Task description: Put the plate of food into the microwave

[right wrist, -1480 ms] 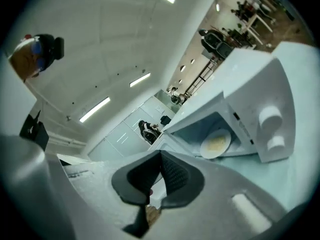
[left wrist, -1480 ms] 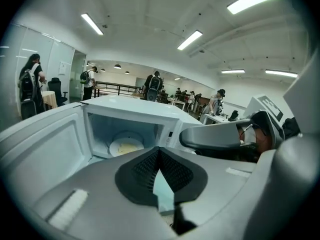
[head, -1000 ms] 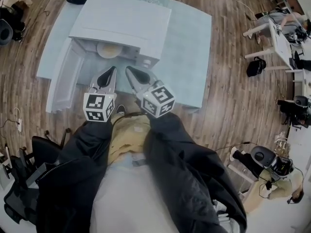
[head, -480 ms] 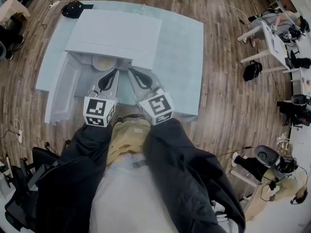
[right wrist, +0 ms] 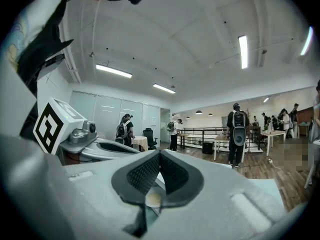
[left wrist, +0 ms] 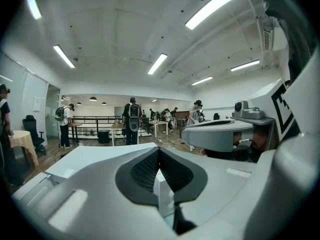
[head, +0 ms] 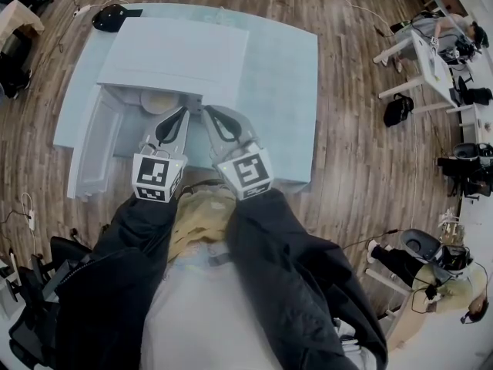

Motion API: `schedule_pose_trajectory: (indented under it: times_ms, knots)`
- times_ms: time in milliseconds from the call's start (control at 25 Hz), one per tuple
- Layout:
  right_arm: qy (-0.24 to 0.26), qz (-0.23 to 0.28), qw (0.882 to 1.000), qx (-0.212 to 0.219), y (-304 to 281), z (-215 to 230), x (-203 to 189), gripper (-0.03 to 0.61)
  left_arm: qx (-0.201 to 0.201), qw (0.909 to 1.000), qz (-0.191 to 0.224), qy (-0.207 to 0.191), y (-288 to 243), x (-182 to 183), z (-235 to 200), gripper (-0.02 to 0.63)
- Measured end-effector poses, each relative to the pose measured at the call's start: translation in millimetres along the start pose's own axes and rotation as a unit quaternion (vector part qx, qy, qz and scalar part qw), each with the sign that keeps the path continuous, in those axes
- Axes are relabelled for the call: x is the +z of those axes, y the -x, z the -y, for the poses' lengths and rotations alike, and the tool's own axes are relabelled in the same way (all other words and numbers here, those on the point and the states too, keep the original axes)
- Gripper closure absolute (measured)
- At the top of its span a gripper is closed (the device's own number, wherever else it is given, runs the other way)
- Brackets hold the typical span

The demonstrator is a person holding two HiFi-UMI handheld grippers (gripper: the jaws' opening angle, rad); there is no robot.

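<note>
The white microwave (head: pixel 177 52) stands on a pale blue table (head: pixel 281 91) with its door (head: pixel 92 141) swung open to the left. The plate of food (head: pixel 158 101) lies inside the cavity, partly hidden under the top edge. My left gripper (head: pixel 182 112) and right gripper (head: pixel 206 112) are side by side just in front of the opening, both shut and empty. In the left gripper view the left gripper (left wrist: pixel 159 149) has its ribbed pads pressed together. The right gripper (right wrist: pixel 159 153) is shut the same way, and a bit of the plate (right wrist: pixel 153 199) shows below its pads.
A black object (head: pixel 112 15) with a cable lies at the table's far left corner. Wooden floor surrounds the table. Desks and seated people (head: pixel 439 268) are off to the right, and an office chair (head: pixel 31 284) stands at the lower left.
The head view has shifted, so the microwave sits lower and further left in the picture. Both grippers stay shut and close together in front of the opening.
</note>
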State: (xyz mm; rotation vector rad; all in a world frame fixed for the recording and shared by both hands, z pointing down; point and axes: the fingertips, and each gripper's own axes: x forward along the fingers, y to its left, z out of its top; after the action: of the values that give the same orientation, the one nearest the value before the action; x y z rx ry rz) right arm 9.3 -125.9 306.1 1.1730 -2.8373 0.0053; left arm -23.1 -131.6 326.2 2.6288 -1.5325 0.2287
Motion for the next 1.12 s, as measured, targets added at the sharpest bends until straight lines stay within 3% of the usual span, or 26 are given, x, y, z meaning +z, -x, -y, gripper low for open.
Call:
schedule_pose_trajectory:
  times_ms: [560,1120]
  knots:
    - [0.007,-0.005,1.0,0.015,1.4,-13.6,-5.7,0.578,0.018,0.9997,-0.016,0.011,9.1,-11.8,-4.9,0.617]
    - [0.009,0.002,1.0,-0.005,15.8,-7.9,-3.3,0.578,0.015,0.9997,-0.018,0.011,14.0,-12.9,6.1,0.617]
